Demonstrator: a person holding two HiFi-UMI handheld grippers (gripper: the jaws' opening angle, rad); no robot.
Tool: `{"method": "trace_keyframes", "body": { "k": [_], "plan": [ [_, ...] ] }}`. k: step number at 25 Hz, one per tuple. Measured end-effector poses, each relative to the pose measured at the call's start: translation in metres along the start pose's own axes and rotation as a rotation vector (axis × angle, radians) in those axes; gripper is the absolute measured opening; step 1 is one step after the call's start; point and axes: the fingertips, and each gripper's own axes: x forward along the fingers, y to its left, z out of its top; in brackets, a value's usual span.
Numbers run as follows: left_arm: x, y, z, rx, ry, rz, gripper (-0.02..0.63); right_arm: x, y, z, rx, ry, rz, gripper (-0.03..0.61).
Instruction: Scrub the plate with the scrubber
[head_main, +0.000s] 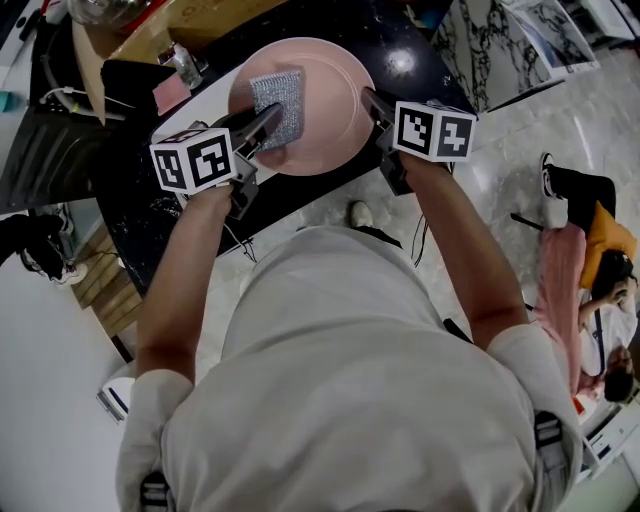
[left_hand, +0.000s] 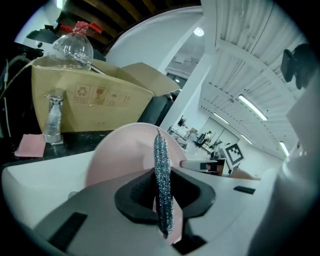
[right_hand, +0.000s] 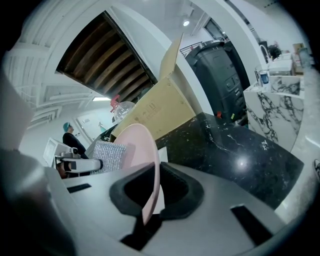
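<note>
A black speckled counter (head_main: 395, 35) is stretching across the far side, with a cardboard box (left_hand: 90, 97) sitting at its far left. A white marble-veined panel (head_main: 480, 50) is standing at the right. Pale glossy floor (head_main: 520, 150) is spreading beneath it, and ceiling strip lights (left_hand: 250, 106) are glowing.

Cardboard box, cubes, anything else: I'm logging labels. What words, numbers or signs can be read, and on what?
No readable words or numbers anywhere.
Cardboard box: a row of small handling symbols, too blurred to identify.
Left cube, right cube: black-and-white square markers, no letters.
</note>
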Motion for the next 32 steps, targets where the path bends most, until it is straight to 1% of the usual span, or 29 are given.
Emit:
{"method": "trace_keyframes", "body": {
  "k": [4, 8, 10, 12, 18, 27, 29, 32],
  "plan": [
    [0.03, -0.038, 0.003, -0.002, 0.016, -0.1, 0.064, 0.003, 0.007, -0.001, -0.005, 0.003, 0.017, 0.025],
    [0.052, -0.051, -0.004, 0.011, 0.06, -0.13, 0.064, 0.005, 0.014, -0.003, -0.015, 0.008, 0.027, 0.025],
    [0.055, -0.048, -0.006, 0.012, 0.071, -0.122, 0.064, 0.004, 0.015, -0.002, -0.017, 0.006, 0.029, 0.025],
    [0.052, -0.039, -0.006, 0.016, 0.074, -0.097, 0.064, 0.002, 0.012, -0.001, -0.019, 0.004, 0.027, 0.025],
    [0.035, -0.01, -0.001, 0.005, 0.063, -0.043, 0.064, -0.002, 0.005, -0.002, -0.011, 0.005, 0.018, 0.025],
    [-0.01, 0.047, 0.003, -0.022, 0.028, 0.085, 0.064, -0.002, -0.003, -0.002, -0.005, 0.011, -0.002, 0.028],
    [-0.014, 0.046, 0.007, -0.027, 0.014, 0.081, 0.064, -0.001, -0.004, -0.002, -0.008, 0.014, -0.006, 0.028],
    [-0.008, 0.022, 0.017, -0.012, -0.005, 0.029, 0.064, 0.001, -0.002, -0.001, -0.018, 0.017, -0.002, 0.026]
  ]
}}
